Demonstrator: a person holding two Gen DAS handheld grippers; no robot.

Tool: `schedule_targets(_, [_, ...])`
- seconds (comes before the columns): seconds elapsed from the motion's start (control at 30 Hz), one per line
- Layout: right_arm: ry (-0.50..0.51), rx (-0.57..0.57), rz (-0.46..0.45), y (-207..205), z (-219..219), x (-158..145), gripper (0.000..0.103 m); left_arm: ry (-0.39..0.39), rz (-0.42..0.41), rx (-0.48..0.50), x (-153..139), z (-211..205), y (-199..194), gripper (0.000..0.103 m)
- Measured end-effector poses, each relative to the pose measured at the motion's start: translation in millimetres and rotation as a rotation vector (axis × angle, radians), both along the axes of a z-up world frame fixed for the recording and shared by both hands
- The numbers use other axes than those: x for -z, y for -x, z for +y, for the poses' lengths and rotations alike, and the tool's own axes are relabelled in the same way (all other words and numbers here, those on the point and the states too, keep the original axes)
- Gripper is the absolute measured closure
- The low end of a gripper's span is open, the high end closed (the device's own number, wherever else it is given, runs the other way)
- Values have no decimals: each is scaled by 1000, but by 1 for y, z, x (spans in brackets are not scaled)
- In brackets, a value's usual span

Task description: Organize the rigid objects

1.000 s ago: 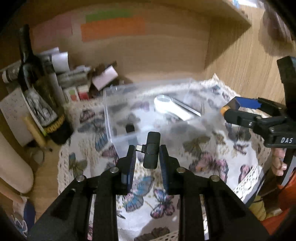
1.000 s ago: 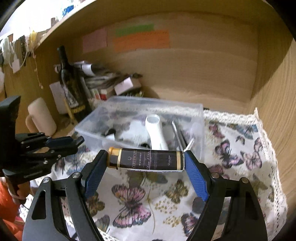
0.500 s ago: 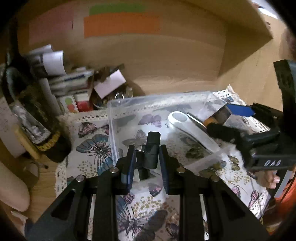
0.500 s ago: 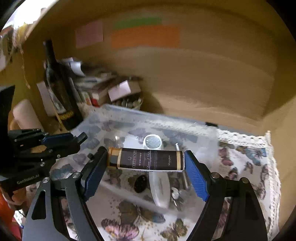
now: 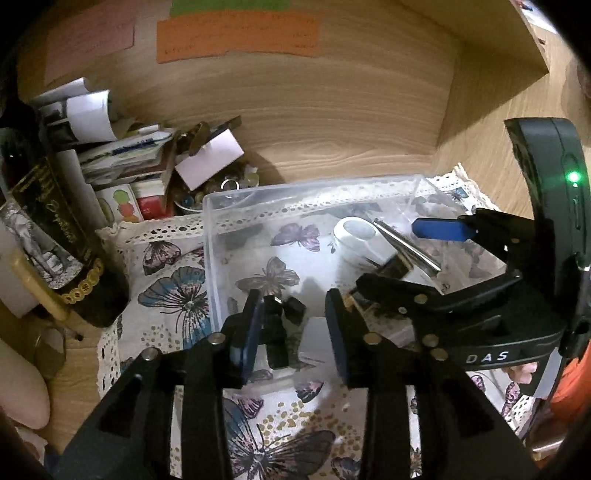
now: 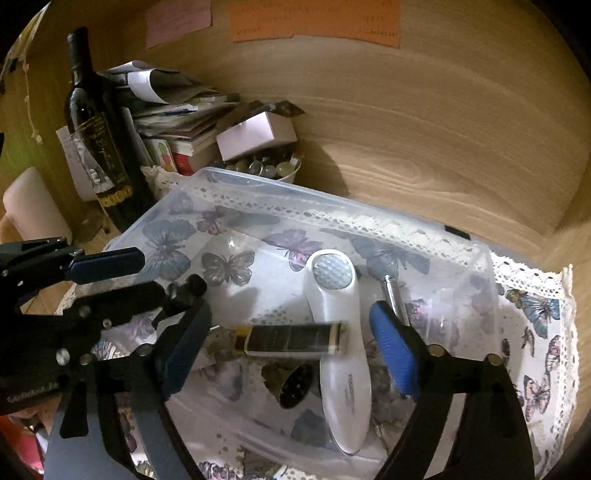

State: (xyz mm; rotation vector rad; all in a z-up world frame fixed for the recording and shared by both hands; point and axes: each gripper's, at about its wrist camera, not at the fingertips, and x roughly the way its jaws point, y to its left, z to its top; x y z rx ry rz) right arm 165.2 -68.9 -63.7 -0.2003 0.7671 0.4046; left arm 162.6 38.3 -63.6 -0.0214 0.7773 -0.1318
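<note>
Left tool: jaws spread wide over the clear bin; small black device sits against the left pad, clear of the right one.
Right tool: jaws wide, gripping nothing; dark gold-capped tube lies between them in the bin, touching neither, across the white handheld device.

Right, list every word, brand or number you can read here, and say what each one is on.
"DAS": on the right hand-held gripper body, left wrist view.
Dark tube label: blurred, unreadable.
White device handle print: too small.
Wine bottle gold script: illegible.
Orange note handwriting: too faint.
Left hand-held gripper body lettering: too dim.
</note>
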Motion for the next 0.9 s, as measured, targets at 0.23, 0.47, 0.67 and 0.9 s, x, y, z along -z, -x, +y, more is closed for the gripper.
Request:
schedule_targets(0.23, [-38,5,-84,30,-13,-29,15,8,-52,-12,-22,-4,23,66])
schedule_targets(0.47, [-83,38,-257,87,-38,-69,3,6,-180,-44,-55,-17,65,41])
schedule_targets(0.67, [-107,90,-424,139,-60,-94,0,19,-280,-81,-78,-24,103,18])
schedule_targets(0.9, [-163,121,-510,179,-78,-105,0,29,-406,-122,-97,-31,145,2])
